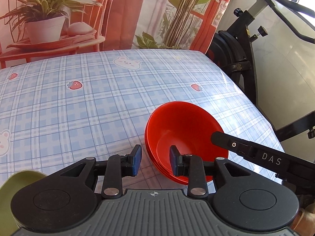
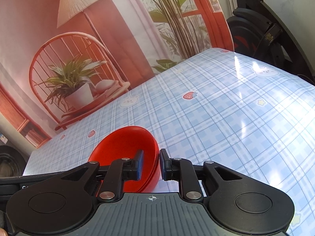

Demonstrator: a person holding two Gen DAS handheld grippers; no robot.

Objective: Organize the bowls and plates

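A stack of red bowls (image 1: 183, 137) sits tilted on the blue plaid tablecloth (image 1: 78, 108). My left gripper (image 1: 155, 160) is open, its jaws straddling the near left rim of the stack, one pad inside and one outside, not touching. In the right wrist view the red bowls (image 2: 122, 149) are gripped at their right rim by my right gripper (image 2: 151, 164), one pad inside and one outside. The right gripper's body also shows in the left wrist view (image 1: 256, 153), reaching into the bowl from the right. A green bowl's edge (image 1: 11, 184) shows at the lower left.
A printed backdrop of plants and a chair (image 1: 78, 15) stands behind the table. An exercise bike (image 1: 242, 45) stands beyond the table's right edge (image 1: 246, 96). Open tablecloth (image 2: 236, 118) spreads far and right of the bowls.
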